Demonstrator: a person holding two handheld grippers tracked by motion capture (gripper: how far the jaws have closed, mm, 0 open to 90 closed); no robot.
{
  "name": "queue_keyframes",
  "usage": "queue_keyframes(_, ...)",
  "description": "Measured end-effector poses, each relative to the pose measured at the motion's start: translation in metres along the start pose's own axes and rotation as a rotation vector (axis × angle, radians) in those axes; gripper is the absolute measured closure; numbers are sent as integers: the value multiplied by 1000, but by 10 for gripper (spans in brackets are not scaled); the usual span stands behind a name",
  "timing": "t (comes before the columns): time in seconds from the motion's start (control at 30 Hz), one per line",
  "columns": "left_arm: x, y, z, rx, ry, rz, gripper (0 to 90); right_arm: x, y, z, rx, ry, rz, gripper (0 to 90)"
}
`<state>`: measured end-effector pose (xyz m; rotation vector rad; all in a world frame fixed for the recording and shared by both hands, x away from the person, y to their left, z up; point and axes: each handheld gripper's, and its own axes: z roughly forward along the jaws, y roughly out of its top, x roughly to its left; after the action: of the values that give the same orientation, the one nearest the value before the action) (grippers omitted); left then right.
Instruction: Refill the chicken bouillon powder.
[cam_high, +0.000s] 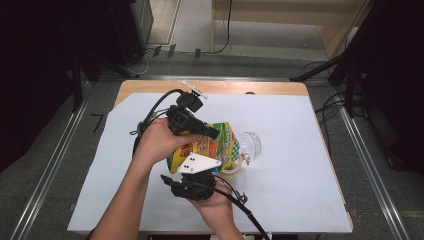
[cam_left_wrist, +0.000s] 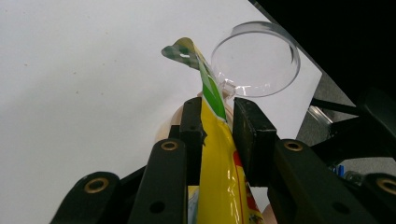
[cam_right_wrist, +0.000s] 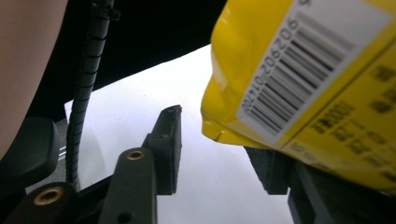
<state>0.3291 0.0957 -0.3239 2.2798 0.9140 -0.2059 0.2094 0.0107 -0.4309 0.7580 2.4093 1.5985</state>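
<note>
Nearest me, low centre in the high view, my right gripper (cam_high: 207, 176) sits under the yellow snack bag (cam_high: 220, 142); in the right gripper view its jaws stand apart, the bag's barcoded corner over the right one, the left clear of it. Just above, mid-frame, my left gripper (cam_high: 212, 132) pinches the bag's upper edge, jaws narrow on it. Beyond, right of centre, a clear plastic cup (cam_high: 251, 145) lies on the white sheet (cam_high: 300, 165).

yellow pkg (cam_right_wrist: 322, 88) above open jaws
</note>
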Motion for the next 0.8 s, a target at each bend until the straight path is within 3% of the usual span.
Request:
queue_keyframes(0.23, 2, -4, -3, 0, -13, 29, 762, 2, -4, 3, -7, 33, -9, 499)
queue_keyframes(0.4, 5, -8, -4, -4, -23, 31, 774, 1, -7, 4, -5, 58, 10, 485)
queue_keyframes(0.63, 6, -13, -8, -9, -36, 34, 788, 3, -9, 8, 11, 54, -1, 478)
queue_keyframes(0.7, 6, -13, -9, -18, -28, 26, 787, 3, -8, 8, 7, 45, -2, 506)
queue_keyframes(0.8, 2, -11, -10, -47, 38, 33, 775, 3, -3, 4, -10, 24, -9, 567)
